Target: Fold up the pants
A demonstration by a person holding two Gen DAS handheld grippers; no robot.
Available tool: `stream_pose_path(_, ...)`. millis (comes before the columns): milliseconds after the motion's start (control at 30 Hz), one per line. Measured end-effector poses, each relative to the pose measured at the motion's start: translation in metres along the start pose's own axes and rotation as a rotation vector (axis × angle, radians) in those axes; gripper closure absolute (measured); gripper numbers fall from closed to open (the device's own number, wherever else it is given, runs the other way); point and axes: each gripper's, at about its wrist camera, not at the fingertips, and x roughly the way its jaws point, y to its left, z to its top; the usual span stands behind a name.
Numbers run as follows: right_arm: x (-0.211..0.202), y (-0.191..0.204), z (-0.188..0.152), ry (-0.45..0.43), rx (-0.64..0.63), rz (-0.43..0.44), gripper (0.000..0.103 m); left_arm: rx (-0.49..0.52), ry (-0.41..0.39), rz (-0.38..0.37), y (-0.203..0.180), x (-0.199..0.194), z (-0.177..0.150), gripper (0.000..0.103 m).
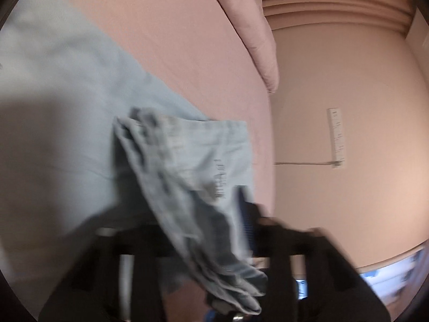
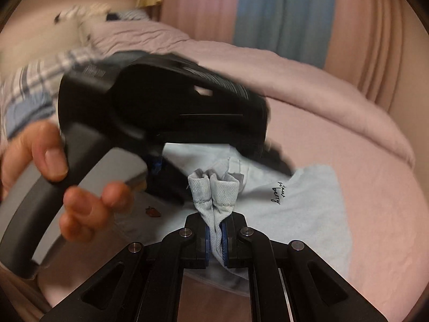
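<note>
The light blue denim pants hang bunched in the left wrist view, over a pale blue cloth on the pink bed. My left gripper is blurred; denim runs between its fingers, so it looks shut on the pants. In the right wrist view my right gripper is shut on a bunched hem of the pants, held above the pale blue cloth with black script on it. The left gripper's black body and the hand holding it fill the left of that view.
A pink bed sheet covers the mattress. A pink duvet is heaped at the back. Plaid clothing lies at the far left. Pink and blue curtains hang behind. A wall with a white power strip lies right of the bed.
</note>
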Motion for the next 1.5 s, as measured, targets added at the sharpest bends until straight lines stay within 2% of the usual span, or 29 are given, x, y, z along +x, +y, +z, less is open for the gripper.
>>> stream_pose_path(300,0.006,0.047,0.016,-0.054,-0.087,0.079,0.094,0.159,-0.159,0.177,0.0,-0.068,-0.001,0.095)
stream_pose_path(467,0.024,0.068,0.014,0.0,-0.117,0.158,0.093,0.175,-0.177,0.34,0.026,-0.077,0.004,0.091)
stream_pose_path(500,0.031,0.071,0.01,0.034,-0.122,0.189,0.087,0.172,-0.172,0.389,0.034,-0.076,0.004,0.088)
stream_pose_path(533,0.039,0.073,0.006,0.071,-0.118,0.225,0.082,0.165,-0.16,0.403,0.04,-0.075,0.004,0.083)
stream_pose_path(567,0.047,0.076,0.004,0.111,-0.114,0.257,0.068,0.159,-0.152,0.411,0.044,-0.074,0.005,0.081)
stream_pose_path(600,0.051,0.074,0.001,0.142,-0.099,0.269,0.063,0.155,-0.152,0.422,0.047,-0.075,0.006,0.08)
stream_pose_path(633,0.048,0.068,0.0,0.144,-0.072,0.283,0.062,0.156,-0.16,0.422,0.048,-0.08,0.006,0.073)
stream_pose_path(667,0.044,0.062,0.0,0.147,-0.046,0.303,0.057,0.161,-0.176,0.437,0.045,-0.084,0.006,0.067)
stream_pose_path(700,0.038,0.052,-0.001,0.154,-0.014,0.329,0.051,0.169,-0.189,0.454,0.044,-0.089,0.004,0.053)
stream_pose_path(767,0.022,0.029,-0.004,0.149,0.051,0.38,0.05,0.203,-0.245,0.506,0.033,-0.101,0.0,0.034)
stream_pose_path(833,0.003,-0.002,-0.008,0.125,0.139,0.405,0.05,0.232,-0.299,0.532,0.026,-0.112,-0.004,0.032)
stream_pose_path(900,-0.011,-0.036,-0.013,0.101,0.216,0.357,0.05,0.257,-0.318,0.514,0.018,-0.119,-0.009,0.032)
stream_pose_path(1000,-0.014,-0.082,-0.022,0.131,0.285,0.168,0.05,0.309,-0.299,0.474,0.002,-0.109,-0.017,0.034)
stream_pose_path(1067,-0.011,-0.103,-0.026,0.159,0.329,0.091,0.05,0.335,-0.274,0.427,-0.008,-0.094,-0.024,0.034)
stream_pose_path(1167,-0.014,-0.111,-0.031,0.153,0.372,0.062,0.054,0.377,-0.215,0.389,-0.015,-0.067,-0.034,0.042)
stream_pose_path(1233,-0.007,-0.108,-0.036,0.176,0.373,0.051,0.056,0.401,-0.158,0.38,-0.015,-0.046,-0.041,0.053)
stream_pose_path(1267,0.001,-0.108,-0.036,0.196,0.368,0.046,0.056,0.404,-0.135,0.385,-0.012,-0.034,-0.043,0.054)
stream_pose_path(1333,0.029,-0.094,-0.034,0.29,0.333,0.02,0.056,0.387,-0.123,0.447,0.003,-0.025,-0.046,0.054)
stream_pose_path(1367,0.033,-0.091,-0.038,0.293,0.322,0.015,0.056,0.378,-0.128,0.5,0.013,-0.023,-0.047,0.059)
stream_pose_path(1400,0.031,-0.09,-0.037,0.28,0.307,0.007,0.056,0.368,-0.144,0.521,0.024,-0.027,-0.048,0.085)
stream_pose_path(1433,0.029,-0.09,-0.034,0.289,0.299,0.004,0.056,0.354,-0.161,0.519,0.031,-0.036,-0.049,0.093)
stream_pose_path(1500,0.027,-0.093,-0.027,0.315,0.311,0.005,0.056,0.287,-0.17,0.472,0.042,-0.058,-0.05,0.093)
